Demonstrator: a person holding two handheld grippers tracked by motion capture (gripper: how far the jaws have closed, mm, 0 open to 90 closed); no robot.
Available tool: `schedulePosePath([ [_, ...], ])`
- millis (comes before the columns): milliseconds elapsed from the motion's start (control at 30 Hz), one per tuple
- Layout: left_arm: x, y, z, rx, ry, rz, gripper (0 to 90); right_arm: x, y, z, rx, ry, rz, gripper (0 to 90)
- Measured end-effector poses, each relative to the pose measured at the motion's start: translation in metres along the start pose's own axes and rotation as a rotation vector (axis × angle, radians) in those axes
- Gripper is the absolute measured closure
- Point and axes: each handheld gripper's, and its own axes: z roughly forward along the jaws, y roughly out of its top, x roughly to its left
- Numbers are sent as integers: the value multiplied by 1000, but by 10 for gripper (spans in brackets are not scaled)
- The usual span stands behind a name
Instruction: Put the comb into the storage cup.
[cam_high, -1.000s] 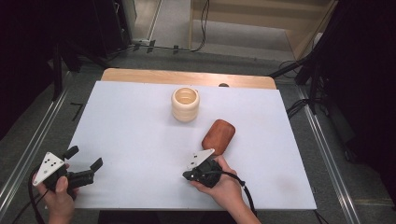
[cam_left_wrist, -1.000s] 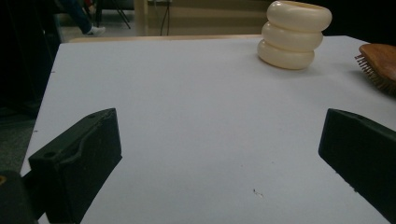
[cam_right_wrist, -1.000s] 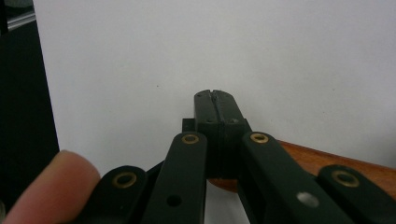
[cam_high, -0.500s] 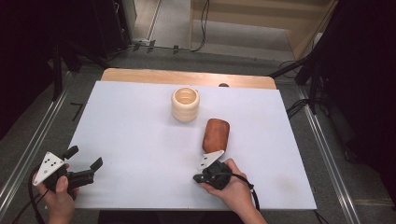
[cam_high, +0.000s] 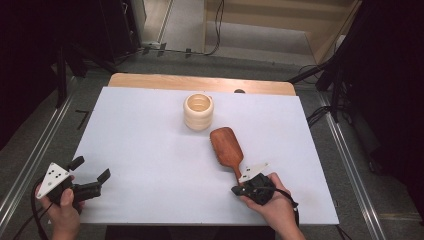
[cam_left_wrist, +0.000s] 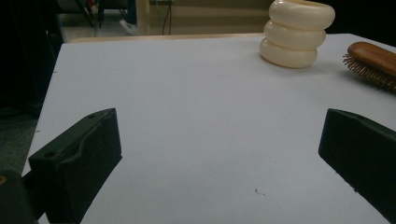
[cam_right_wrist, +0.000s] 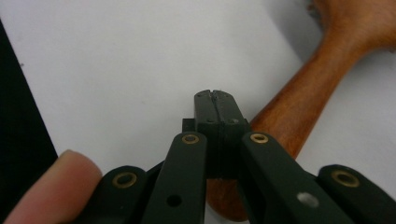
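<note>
cream ribbed ring-stacked cup looks empty from my high view. brown wooden paddle hairbrush lies beside it; its bristles show from left gripper, jaws wide. right gripper pressed closed, over the handle, gripping nothing.

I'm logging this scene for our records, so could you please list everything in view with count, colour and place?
Holder: one, cream, ribbed, upright at table's far centre.
Hairbrush: one, reddish-brown wood, bristles down, lying near the holder, handle toward the right gripper.
Table: one, white top, wooden far edge.
Left gripper: one, black, jaws wide apart, near-left corner.
Right gripper: one, black, jaws closed together over the brush handle.
Hands: two, at the near edge.
</note>
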Motion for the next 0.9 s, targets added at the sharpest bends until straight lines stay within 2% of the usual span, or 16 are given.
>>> schedulePosePath([
  [400,0,0,0,1,0,2,0,-29,-18,-16,17,-74,69,882],
  [733,0,0,0,-1,-1,1,0,-49,-17,-21,38,-160,68,882],
  [833,0,0,0,1,-1,0,0,-50,-16,-24,30,-145,64,877],
  [900,0,0,0,0,1,-3,0,-50,-14,-29,17,-110,51,740],
])
